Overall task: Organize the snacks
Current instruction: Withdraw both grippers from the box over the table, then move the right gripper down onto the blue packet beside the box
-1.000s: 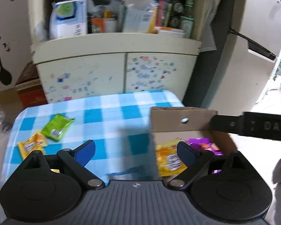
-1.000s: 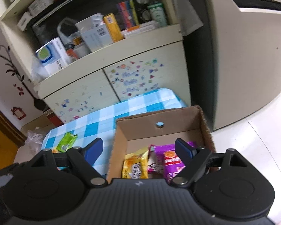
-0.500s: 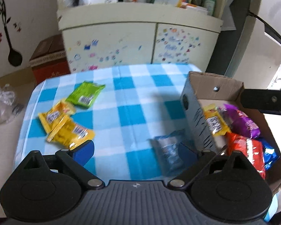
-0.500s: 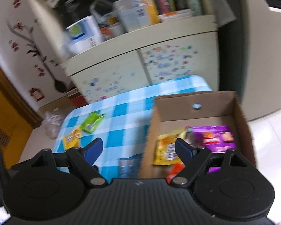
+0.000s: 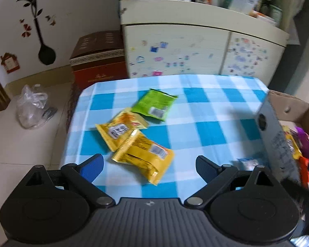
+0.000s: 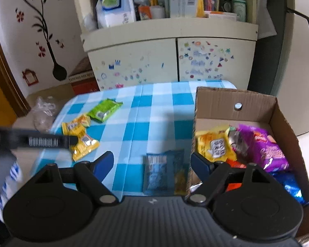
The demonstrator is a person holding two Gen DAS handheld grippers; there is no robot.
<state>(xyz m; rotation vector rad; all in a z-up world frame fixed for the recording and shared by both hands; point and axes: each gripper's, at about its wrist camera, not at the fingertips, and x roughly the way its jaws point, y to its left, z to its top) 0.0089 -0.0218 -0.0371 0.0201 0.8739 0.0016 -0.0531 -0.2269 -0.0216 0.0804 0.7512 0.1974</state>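
On the blue checked tablecloth point(image 5: 206, 111) lie two yellow snack packets point(image 5: 143, 156) point(image 5: 121, 130) and a green packet point(image 5: 155, 105). My left gripper point(image 5: 149, 167) hangs open above the nearer yellow packet, touching nothing. A blue packet point(image 6: 163, 171) lies flat beside the cardboard box point(image 6: 234, 100). My right gripper point(image 6: 152, 163) hovers over that blue packet, its jaws closing but wide apart and off the packet. Inside the box lie a yellow packet point(image 6: 214, 144), a purple one point(image 6: 263, 148), a red and a blue one. The left gripper's black body point(image 6: 41, 141) crosses the right wrist view.
A cream cabinet point(image 6: 171, 61) with stickers and a cluttered shelf stands behind the table. A dark red carton point(image 5: 98, 61) and a clear plastic bag point(image 5: 32, 109) sit on the floor at the left. A white fridge point(image 6: 294, 72) stands right of the box.
Both grippers have swung left and dipped toward the table. The left view has shifted from the box to the yellow and green packets; the right view now takes in the blue packet.
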